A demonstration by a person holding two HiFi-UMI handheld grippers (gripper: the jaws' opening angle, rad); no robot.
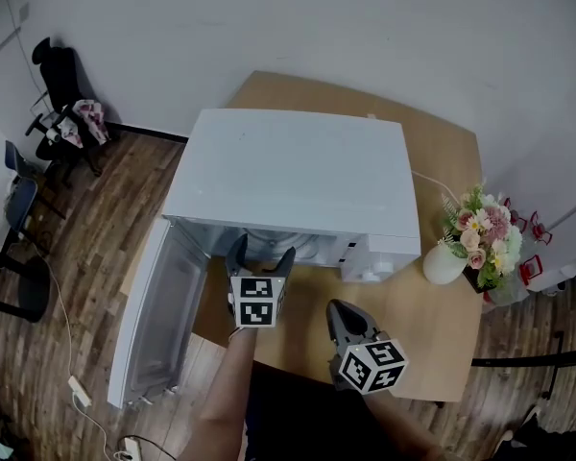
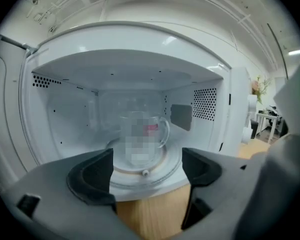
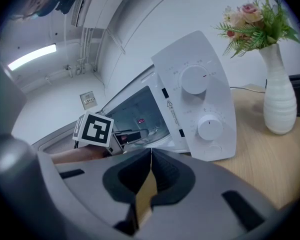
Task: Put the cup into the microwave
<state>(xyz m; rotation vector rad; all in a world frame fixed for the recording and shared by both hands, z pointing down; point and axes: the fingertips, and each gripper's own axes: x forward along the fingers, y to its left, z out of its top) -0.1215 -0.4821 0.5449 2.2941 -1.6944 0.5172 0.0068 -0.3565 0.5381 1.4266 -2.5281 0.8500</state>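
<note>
In the head view, the left claw (image 1: 260, 257) is held at the open mouth of a white microwave (image 1: 288, 176), its jaws spread wide, with the open door (image 1: 158, 305) hanging to that claw's left. The right claw (image 1: 348, 315) sits to the right of the left one and nearer the person, over the wooden desk (image 1: 432, 325), apart from the microwave's front. A white vase (image 1: 444, 263) of flowers stands on the desk further to the right claw's right, beside the microwave. In the left gripper view, the left claw (image 2: 147, 169) has its jaws wide apart with nothing between them. The glass cup (image 2: 149, 129) stands upright straight ahead of the jaws, inside the microwave (image 2: 55, 114), on the round glass turntable (image 2: 171, 165), handle to the claw's right, clear of both jaws. In the right gripper view, the right claw (image 3: 150, 159) has its jaws pressed together and holds nothing. Ahead of it rises the microwave (image 3: 195, 114) front with its two dials, the open cavity to the claw's left with the left claw's marker cube (image 3: 93, 129) before it, and the vase (image 3: 277, 96) to its right on the desk (image 3: 270, 164).
</note>
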